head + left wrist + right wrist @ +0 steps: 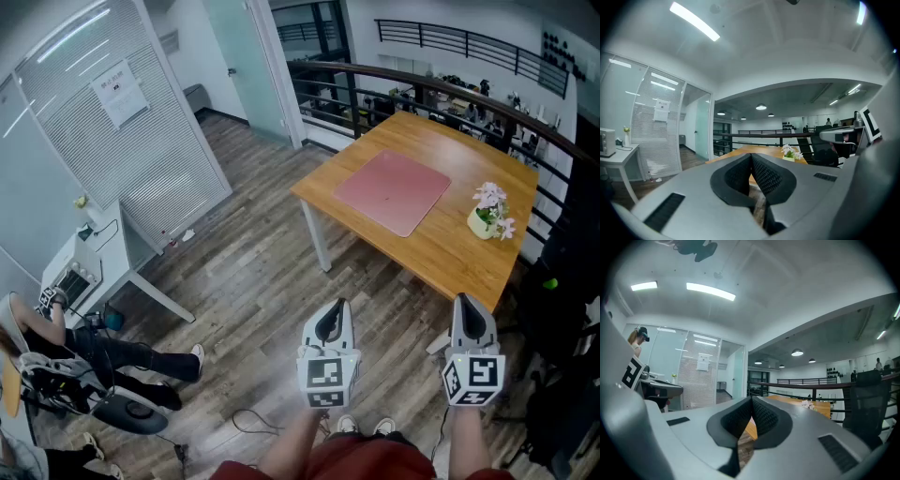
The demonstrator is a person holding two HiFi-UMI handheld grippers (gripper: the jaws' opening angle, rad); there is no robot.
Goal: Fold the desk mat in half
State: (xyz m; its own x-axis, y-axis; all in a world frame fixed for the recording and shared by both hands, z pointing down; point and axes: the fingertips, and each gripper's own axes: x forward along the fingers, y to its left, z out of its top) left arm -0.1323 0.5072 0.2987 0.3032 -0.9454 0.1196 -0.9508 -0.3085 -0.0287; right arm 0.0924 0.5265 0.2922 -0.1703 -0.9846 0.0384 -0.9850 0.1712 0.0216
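Desk mat [392, 191] flat on table [445, 261], well apart from both jaws | left gripper [335, 311], right gripper [467, 307]: jaws closed, empty

Pink desk mat [392, 191] flat on wooden table [441, 246], flower pot [484, 223] beside it

Left tongs [336, 307] and right tongs [466, 302] are grey with black-and-white marker cubes [328, 380]; red shorts [366, 464].

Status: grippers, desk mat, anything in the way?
Left gripper and right gripper shut, empty, short of the table. Pink desk mat flat, unfolded. Flower pot beside mat, not on it.
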